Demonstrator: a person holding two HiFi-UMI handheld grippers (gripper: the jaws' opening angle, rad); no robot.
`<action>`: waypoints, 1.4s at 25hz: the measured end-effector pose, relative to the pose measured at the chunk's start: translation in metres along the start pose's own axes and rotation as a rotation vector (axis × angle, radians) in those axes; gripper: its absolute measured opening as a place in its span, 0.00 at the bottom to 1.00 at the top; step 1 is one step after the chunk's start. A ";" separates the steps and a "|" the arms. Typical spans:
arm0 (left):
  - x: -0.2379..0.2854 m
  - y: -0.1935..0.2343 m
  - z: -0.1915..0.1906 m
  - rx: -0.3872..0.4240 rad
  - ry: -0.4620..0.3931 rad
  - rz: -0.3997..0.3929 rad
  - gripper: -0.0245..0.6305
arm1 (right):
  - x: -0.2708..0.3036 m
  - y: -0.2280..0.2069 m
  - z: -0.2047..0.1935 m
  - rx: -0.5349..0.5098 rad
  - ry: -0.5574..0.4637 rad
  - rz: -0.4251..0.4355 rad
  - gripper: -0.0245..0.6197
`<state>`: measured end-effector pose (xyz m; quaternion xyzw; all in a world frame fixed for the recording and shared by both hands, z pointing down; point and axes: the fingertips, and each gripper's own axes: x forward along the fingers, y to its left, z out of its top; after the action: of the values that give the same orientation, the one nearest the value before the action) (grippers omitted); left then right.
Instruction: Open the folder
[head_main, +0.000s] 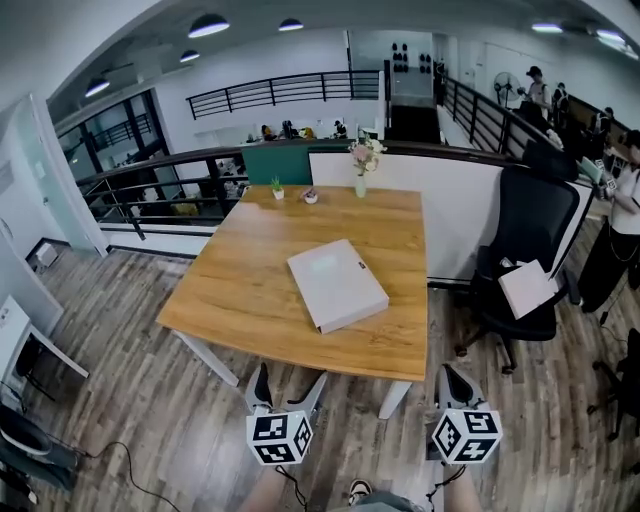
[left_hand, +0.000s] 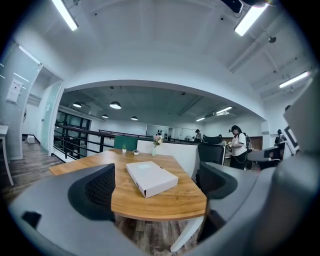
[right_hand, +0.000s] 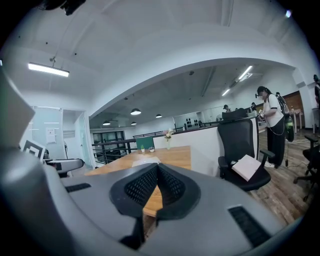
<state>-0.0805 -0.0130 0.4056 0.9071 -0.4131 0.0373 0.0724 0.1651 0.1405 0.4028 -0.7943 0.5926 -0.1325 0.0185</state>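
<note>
Light wooden rectangular table (head_main: 240, 290) is the ref pt. White flat rectangular folder (head_main: 337, 284) lies shut on the tabletop, approx mid-depth and a bit R of ctr, turned at an angle to the table edges, nothing on top of it. L gripper (head_main: 290, 385) is held off the table's near edge, over the grey-brown plank floor (head_main: 150, 420), well apart from the folder; jaws spread wide w/ nothing btwn them, and the folder and table show through the gap in the left gripper view. R gripper (head_main: 447, 380) is also off the near edge, by the table's near R corner; jaws pressed together at the tips, pinching nothing. At the table's far edge stand a slim pale vase w/ flowers (head_main: 361, 165) and two small potted plants (head_main: 277, 187). Just R of the table is a black office chair (head_main: 525, 240) w/ a white pad of paper (head_main: 527, 288) on its seat. Beyond the chair, further R, a person in a white top (head_main: 625, 195) stands.
</note>
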 end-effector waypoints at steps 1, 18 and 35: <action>0.008 -0.001 0.000 -0.004 0.003 -0.001 0.83 | 0.007 -0.004 0.000 -0.001 0.006 0.000 0.04; 0.111 0.005 -0.006 -0.011 0.052 -0.062 0.83 | 0.104 -0.031 0.001 0.005 0.061 -0.004 0.04; 0.290 0.073 0.043 -0.042 0.042 -0.224 0.83 | 0.261 -0.025 0.063 0.032 -0.009 -0.148 0.04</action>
<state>0.0550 -0.2825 0.4070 0.9448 -0.3082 0.0393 0.1035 0.2718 -0.1067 0.3955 -0.8362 0.5299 -0.1393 0.0240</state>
